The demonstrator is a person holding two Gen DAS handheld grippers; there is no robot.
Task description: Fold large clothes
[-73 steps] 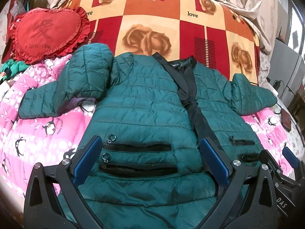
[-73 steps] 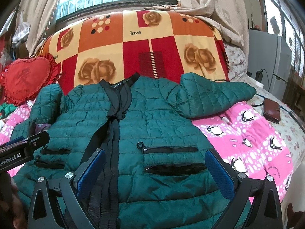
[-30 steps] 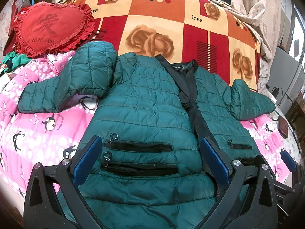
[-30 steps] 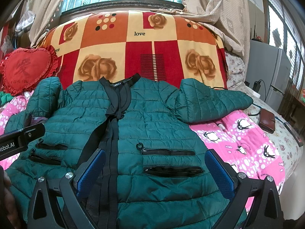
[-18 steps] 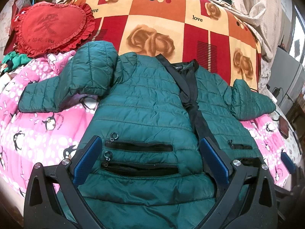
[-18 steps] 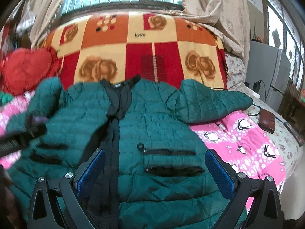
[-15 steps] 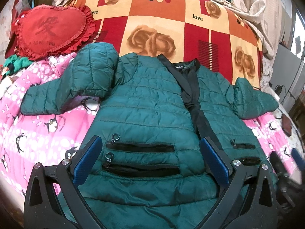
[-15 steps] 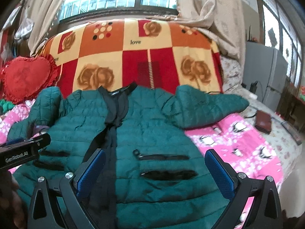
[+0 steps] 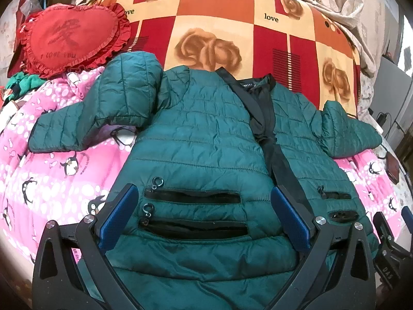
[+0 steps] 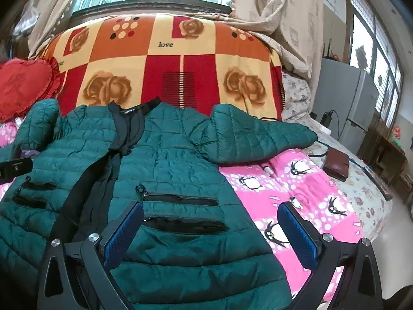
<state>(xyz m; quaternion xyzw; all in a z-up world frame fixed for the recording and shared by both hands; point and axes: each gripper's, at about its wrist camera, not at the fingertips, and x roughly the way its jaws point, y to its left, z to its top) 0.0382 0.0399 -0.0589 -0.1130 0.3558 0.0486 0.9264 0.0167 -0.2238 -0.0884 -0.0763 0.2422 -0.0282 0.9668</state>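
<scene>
A dark green quilted jacket (image 9: pixel 201 142) lies front up on the bed, with a black placket down the middle and both sleeves spread out. It also shows in the right wrist view (image 10: pixel 170 160). My left gripper (image 9: pixel 204 217) is open and empty, hovering over the jacket's left pockets near the hem. My right gripper (image 10: pixel 211 230) is open and empty over the jacket's right pockets and hem edge. The right sleeve (image 10: pixel 253 137) reaches toward the bed's right side. The left sleeve (image 9: pixel 90 118) bends over the pink sheet.
A pink penguin sheet (image 9: pixel 46 170) covers the bed. A red-orange rose blanket (image 9: pixel 232 25) lies behind the collar. A red heart cushion (image 9: pixel 67 38) sits at the back left. A brown wallet (image 10: pixel 336 165) and a cable lie at the right, near the bed edge.
The right gripper has swung to the right, so its view now takes in more pink sheet and the bed's right edge. The left gripper has barely moved. Both stay open.
</scene>
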